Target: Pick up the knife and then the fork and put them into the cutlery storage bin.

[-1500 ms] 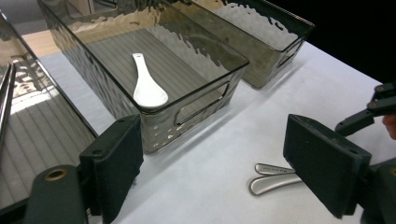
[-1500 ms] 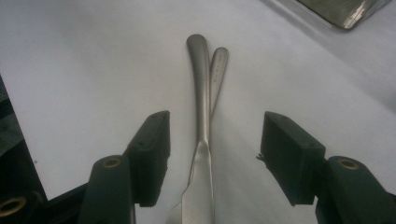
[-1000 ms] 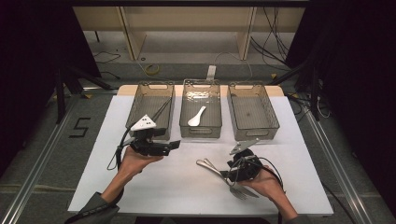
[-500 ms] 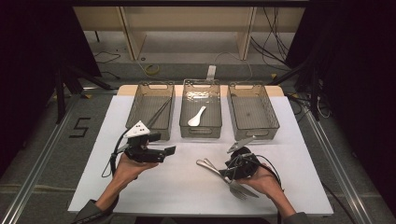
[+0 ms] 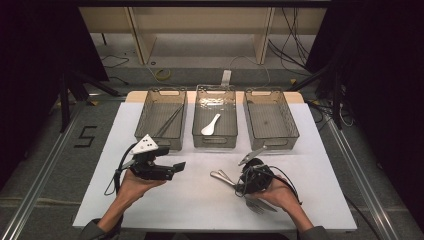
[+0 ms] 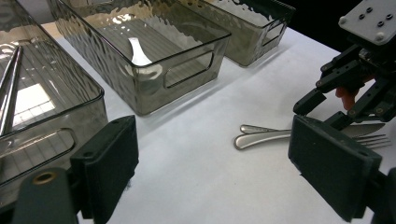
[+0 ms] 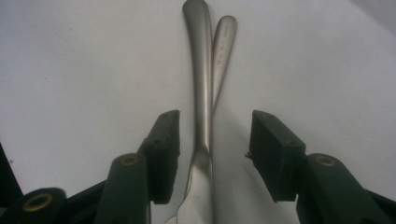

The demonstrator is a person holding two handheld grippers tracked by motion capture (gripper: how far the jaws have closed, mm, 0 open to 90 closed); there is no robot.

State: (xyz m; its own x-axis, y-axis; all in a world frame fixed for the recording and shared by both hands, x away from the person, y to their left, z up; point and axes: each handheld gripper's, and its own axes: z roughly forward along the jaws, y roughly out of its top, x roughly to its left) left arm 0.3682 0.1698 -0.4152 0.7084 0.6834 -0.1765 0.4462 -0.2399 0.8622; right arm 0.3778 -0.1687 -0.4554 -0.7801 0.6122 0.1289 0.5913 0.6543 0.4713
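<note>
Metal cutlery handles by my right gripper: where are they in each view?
High view: cutlery handles lie lower centre, left of the right gripper.
Left gripper view: handles right of centre, beneath that gripper.
Right gripper view: handles centre, running up between its open jaws.
Shared landmark: the right gripper.

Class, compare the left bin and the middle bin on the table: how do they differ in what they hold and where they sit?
The left bin holds thin metal rods lying slantwise; the middle bin holds one white spoon. The left bin sits nearest the left gripper; the middle bin sits between two others. Both are clear, ribbed and rectangular.
</note>
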